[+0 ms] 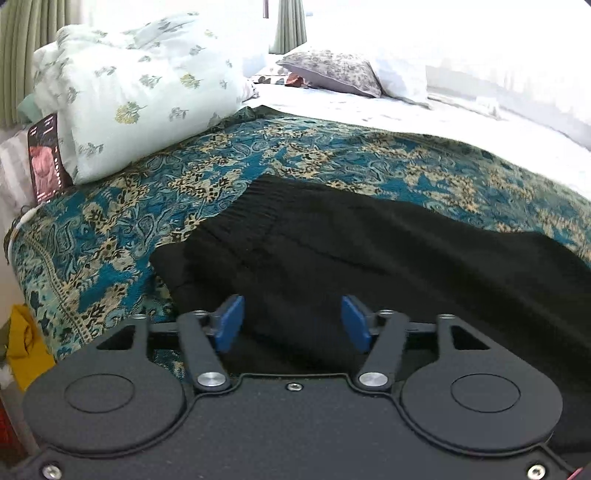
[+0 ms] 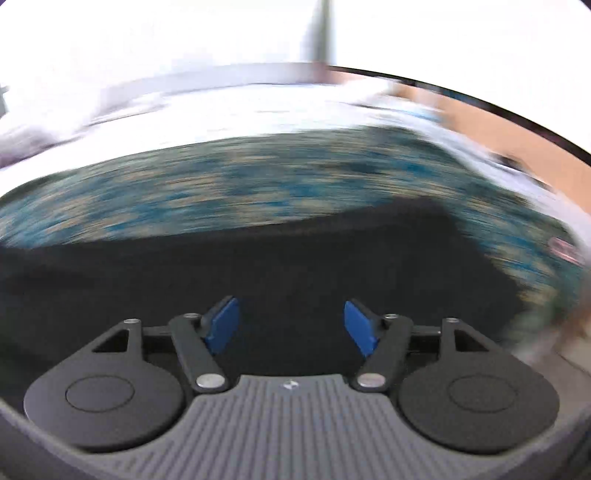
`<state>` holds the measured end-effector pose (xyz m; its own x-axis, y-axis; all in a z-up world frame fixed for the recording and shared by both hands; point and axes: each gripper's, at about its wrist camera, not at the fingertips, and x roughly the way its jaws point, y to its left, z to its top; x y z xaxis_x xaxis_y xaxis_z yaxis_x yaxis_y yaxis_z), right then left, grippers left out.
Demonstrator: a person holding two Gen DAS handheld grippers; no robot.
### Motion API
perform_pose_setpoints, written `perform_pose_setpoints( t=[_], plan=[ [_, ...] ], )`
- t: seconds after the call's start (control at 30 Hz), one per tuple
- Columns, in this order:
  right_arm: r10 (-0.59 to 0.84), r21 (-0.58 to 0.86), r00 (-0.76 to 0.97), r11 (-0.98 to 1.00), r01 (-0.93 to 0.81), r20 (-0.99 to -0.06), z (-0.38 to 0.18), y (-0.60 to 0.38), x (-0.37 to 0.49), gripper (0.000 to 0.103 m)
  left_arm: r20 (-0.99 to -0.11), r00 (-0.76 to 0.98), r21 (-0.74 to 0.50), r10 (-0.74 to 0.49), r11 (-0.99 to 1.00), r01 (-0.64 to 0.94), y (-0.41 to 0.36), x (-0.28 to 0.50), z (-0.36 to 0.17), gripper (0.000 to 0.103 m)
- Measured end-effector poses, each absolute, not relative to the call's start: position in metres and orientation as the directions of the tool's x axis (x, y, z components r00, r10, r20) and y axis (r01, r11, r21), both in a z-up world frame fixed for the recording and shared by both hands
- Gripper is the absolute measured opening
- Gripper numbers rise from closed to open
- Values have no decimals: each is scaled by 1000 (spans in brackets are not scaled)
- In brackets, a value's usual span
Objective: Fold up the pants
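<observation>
Nearest, bottom of left wrist view: left tongs [image 1: 292, 323] spread apart, blue pads [image 1: 229, 323] holding nothing, hovering low over black cloth. Can't tell if touching the fabric.

Same in right wrist view, lower centre: right tongs [image 2: 291, 325] also apart, empty, black cloth below. Whole right view streaked w/ motion blur, so prob. sweeping sideways fast; details beyond the tongs unreliable.

Just past the left tongs: pants [image 1: 369, 251], black, lying flat across mid-frame on the bedspread [image 1: 110, 221] (teal/cream paisley). Ribbed waistband [image 1: 255, 199] at centre, upper edge of the garment, a rounded folded corner at left of centre. Looks like legs laid one over the other already, i.e. lengthwise fold prob. done; not certain, since cloth is dark w/ few visible seams. In right view, pants [image 2: 258, 266] fill middle band, far end tapering toward right of frame.

Judged step: between folds, both tongs repositioning for next grab. Next move calls for: closing each pair on an edge through all layers, likely right at leg end, left near waistband, then carrying one end over the other w/o dragging the bottom layer or bunching the bedspread.

Farther, upper left: floral quilt bundle [image 1: 140, 92], dark printed packet [image 1: 46, 158] beside it. Top centre: patterned pillow [image 1: 332, 72], white sheet [image 1: 461, 107], green curtain [image 1: 291, 26].
</observation>
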<state>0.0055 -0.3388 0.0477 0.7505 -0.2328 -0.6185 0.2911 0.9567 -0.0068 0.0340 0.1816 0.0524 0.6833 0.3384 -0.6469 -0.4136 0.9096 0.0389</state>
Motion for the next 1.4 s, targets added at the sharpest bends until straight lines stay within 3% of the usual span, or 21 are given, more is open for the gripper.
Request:
perform_pose_setpoints(
  t=[0.23, 0.3, 0.33, 0.37, 0.43, 0.53, 0.6, 0.63, 0.67, 0.77, 0.9, 0.93, 1.0, 1.07, 1.1, 1.17, 1.23, 1.4],
  plan=[
    [82, 10, 789, 995, -96, -608, 28, -185, 39, 77, -669, 662, 11, 339, 895, -447, 200, 33, 41, 78],
    [144, 16, 773, 985, -171, -618, 21, -150, 41, 73, -658, 670, 9, 345, 893, -451, 206, 31, 42, 83],
    [167, 15, 758, 979, -203, -631, 16, -132, 40, 65, -653, 671, 12, 351, 891, -454, 209, 31, 42, 83],
    [186, 13, 736, 972, -234, -651, 11, -117, 39, 45, -651, 669, 17, 358, 888, -459, 212, 31, 42, 83],
    [175, -58, 740, 959, -278, -649, 4, -88, 27, 40, -650, 665, 18, 367, 882, -470, 218, 31, 42, 83],
    [226, -149, 729, 899, -411, -646, 4, -61, 1, 16, -648, 674, -21, 355, 876, -482, 231, 29, 43, 84],
    [229, -195, 736, 876, -441, -637, 8, -56, -9, 18, -647, 679, -51, 347, 869, -493, 239, 29, 42, 84],
    [234, -190, 737, 877, -442, -634, 12, -58, -11, 25, -648, 679, -67, 345, 862, -502, 244, 29, 41, 84],
    [249, -160, 732, 884, -439, -634, 16, -62, -10, 40, -650, 679, -82, 341, 857, -508, 249, 30, 40, 84],
    [302, -57, 723, 903, -426, -621, 28, -67, 1, 43, -657, 684, -139, 317, 841, -523, 262, 34, 37, 84],
    [311, -56, 734, 902, -428, -604, 31, -48, 23, 49, -682, 682, -212, 264, 821, -530, 275, 46, 29, 85],
    [331, -37, 721, 896, -443, -609, 29, -42, 30, 54, -680, 682, -217, 268, 815, -537, 276, 49, 28, 82],
    [359, -23, 704, 882, -470, -613, 24, -30, 37, 65, -662, 676, -189, 324, 801, -568, 276, 49, 29, 47],
    [367, -32, 688, 869, -494, -626, 16, -15, 40, 66, -640, 690, -186, 338, 804, -565, 277, 47, 34, 25],
    [371, -30, 670, 862, -506, -643, 11, -8, 41, 66, -625, 706, -201, 333, 805, -558, 278, 44, 37, 24],
    [394, -17, 643, 845, -535, -657, 7, 1, 38, 37, -605, 722, -201, 334, 814, -545, 278, 40, 45, 22],
    [429, -8, 613, 815, -579, -664, 10, 7, 31, 25, -597, 731, -203, 331, 820, -536, 279, 37, 51, 22],
    [502, 75, 548, 780, -622, -669, 16, 10, 25, 26, -611, 718, -187, 334, 820, -541, 286, 35, 49, 22]
  ],
)
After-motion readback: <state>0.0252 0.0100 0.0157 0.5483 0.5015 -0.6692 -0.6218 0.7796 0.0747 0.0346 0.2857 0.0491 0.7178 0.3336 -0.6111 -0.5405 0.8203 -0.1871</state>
